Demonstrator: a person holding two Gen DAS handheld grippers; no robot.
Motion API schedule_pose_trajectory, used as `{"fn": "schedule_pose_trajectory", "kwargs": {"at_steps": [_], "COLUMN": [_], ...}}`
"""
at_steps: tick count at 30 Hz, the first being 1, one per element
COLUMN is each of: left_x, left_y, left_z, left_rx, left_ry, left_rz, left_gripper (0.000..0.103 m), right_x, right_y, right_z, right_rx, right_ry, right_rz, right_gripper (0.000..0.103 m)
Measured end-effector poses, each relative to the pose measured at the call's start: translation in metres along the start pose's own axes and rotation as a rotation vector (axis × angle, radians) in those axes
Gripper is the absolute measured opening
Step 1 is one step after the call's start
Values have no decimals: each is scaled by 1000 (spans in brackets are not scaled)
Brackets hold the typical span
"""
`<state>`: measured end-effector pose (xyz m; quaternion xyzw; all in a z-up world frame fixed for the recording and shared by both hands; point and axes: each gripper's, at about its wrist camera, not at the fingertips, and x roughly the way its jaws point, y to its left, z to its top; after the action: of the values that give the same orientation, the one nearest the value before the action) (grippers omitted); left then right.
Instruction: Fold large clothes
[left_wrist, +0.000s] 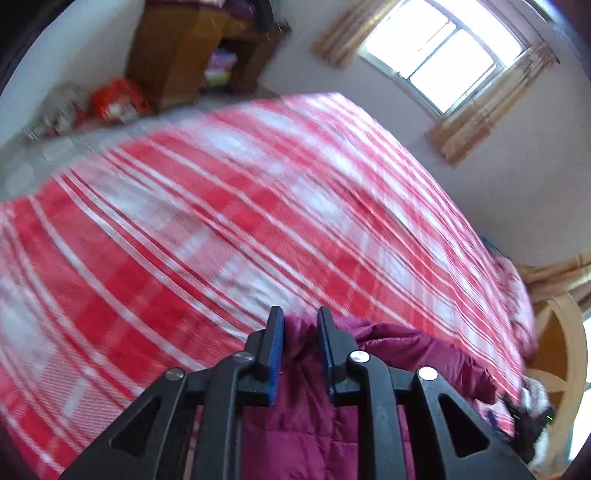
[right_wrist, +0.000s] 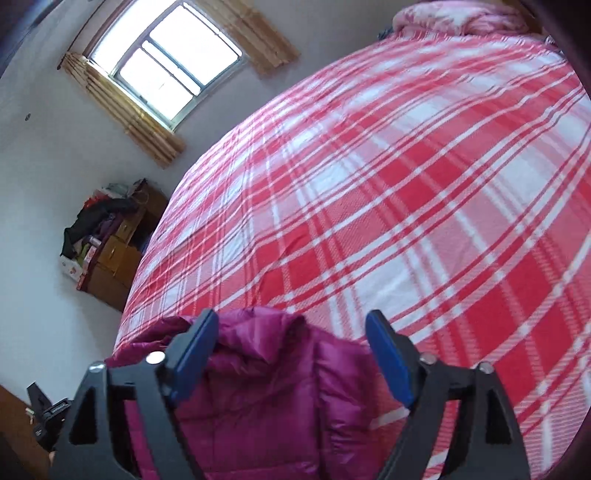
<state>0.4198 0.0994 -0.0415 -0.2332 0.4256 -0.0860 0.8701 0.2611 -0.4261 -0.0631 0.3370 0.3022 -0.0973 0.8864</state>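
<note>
Magenta puffer jacket (right_wrist: 266, 387) lies at near edge of plaid bed (right_wrist: 406, 184). Left tool (left_wrist: 300, 325) is parted narrowly, fabric between the pads, not pinched. Right tool (right_wrist: 291, 332) gapes wide, holding nothing. Risk: slick fill likely slips from a shallow pinch, or jacket slides off the edge.

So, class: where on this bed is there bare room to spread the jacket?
The red-and-white plaid bedspread lies bare beyond the purple quilted jacket, out to the pink bedding. The near edge is crowded by the jacket.
</note>
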Motion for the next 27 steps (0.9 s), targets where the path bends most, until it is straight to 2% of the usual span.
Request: {"fn": "schedule_pose_trajectory", "kwargs": {"at_steps": [1, 2, 3, 4, 5, 7, 9, 11, 13, 15, 18, 19, 22, 27], "left_x": [-14, -25, -37, -47, -49, -37, -15, 7, 33, 54, 73, 78, 88, 99], "left_y": [-2, -3, -8, -17, -25, -56, -87, -118, -145, -153, -147, -143, -128, -125], "left_z": [3, 4, 2, -4, -9, -26, -46, -71, -92, -96, -91, -89, -91, -99], "left_rx": [20, 33, 51, 77, 113, 213, 300, 390, 489, 516, 481, 460, 408, 390], "left_ry": [-50, -88, -145, -197, -216, -185, -138, -108, -95, -102, -79, -77, -72, -95], "left_rz": [49, 76, 110, 135, 135, 100, 83, 91, 136, 202, 250, 255, 228, 192], "left_gripper": [36, 45, 46, 47, 48, 48, 48, 48, 48, 48, 48, 48, 50, 55], "right_x": [-17, -35, -47, -57, -63, -57, -38, -11, 22, 53, 85, 93, 104, 108], "right_y": [0, 4, 14, 28, 50, 89, 126, 159, 185, 191, 175, 170, 160, 158], "right_z": [4, 6, 7, 6, 2, -10, -24, -42, -58, -69, -78, -77, -76, -83], "right_rx": [-10, -36, -88, -171, -280, -429, -523, -606, -683, -686, -674, -672, -628, -617], "right_ry": [-54, -109, -147, -170, -175, -135, -59, 9, 79, 146, 175, 170, 179, 174], "right_rz": [-12, -31, -42, -55, -65, -23, 45, 59, 68, 46, -16, -12, 9, 18], "right_gripper": [84, 68, 58, 41, 35, 29, 29, 29, 29, 28, 24, 24, 24, 24]}}
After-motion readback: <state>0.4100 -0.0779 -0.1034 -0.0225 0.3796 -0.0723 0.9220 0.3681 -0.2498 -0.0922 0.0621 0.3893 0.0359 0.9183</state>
